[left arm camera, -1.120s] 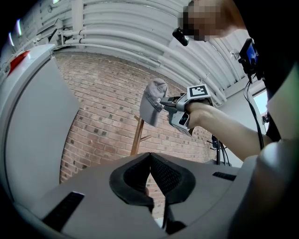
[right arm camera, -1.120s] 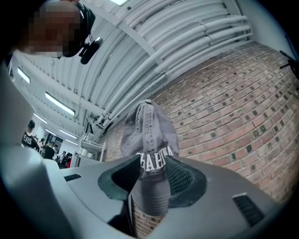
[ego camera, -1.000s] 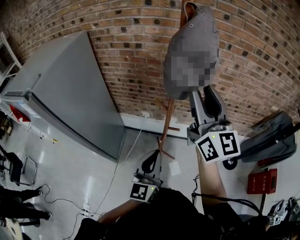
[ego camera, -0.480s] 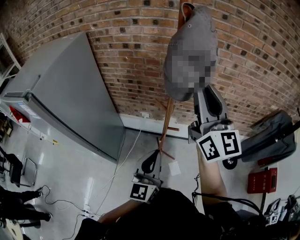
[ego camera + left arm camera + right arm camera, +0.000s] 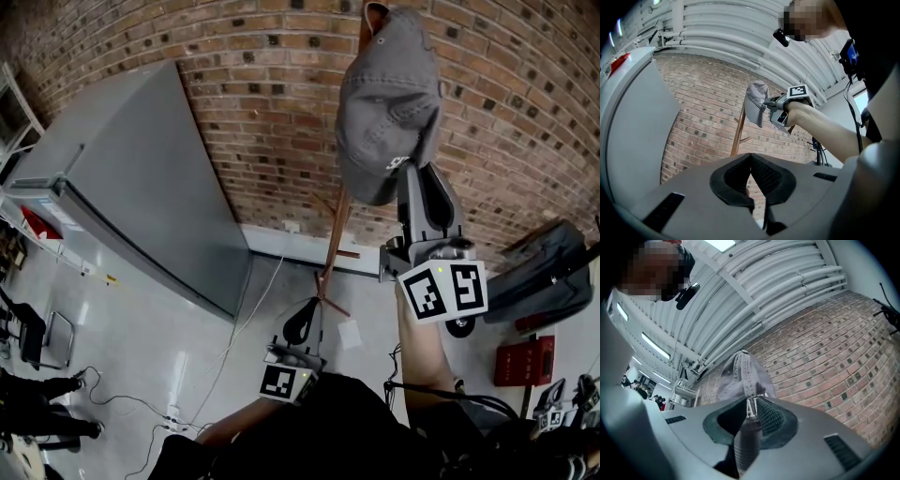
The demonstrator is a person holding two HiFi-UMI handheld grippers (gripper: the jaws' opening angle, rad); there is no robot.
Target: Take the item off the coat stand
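Observation:
A grey cap [image 5: 389, 103] hangs on the top of the wooden coat stand [image 5: 336, 234] against the brick wall. My right gripper [image 5: 413, 170] reaches up to the cap's lower edge. Its jaws have just been closing, and the brim sits pinched between them. In the right gripper view the cap [image 5: 740, 373] rises straight out of the right gripper [image 5: 751, 401]. My left gripper [image 5: 302, 323] hangs low by the stand's base, shut with nothing in it. The left gripper view shows the cap [image 5: 756, 103] and the right gripper [image 5: 769, 105] above the left gripper [image 5: 750, 157].
A large grey cabinet [image 5: 131, 187] stands left of the stand. A black bag [image 5: 544, 272] and a red box [image 5: 525, 361] lie on the floor at the right. Cables [image 5: 234, 347] run over the floor below the cabinet.
The right gripper's jaws have closed onto the cap's brim and it has edged up and to the right. The left gripper has not moved.

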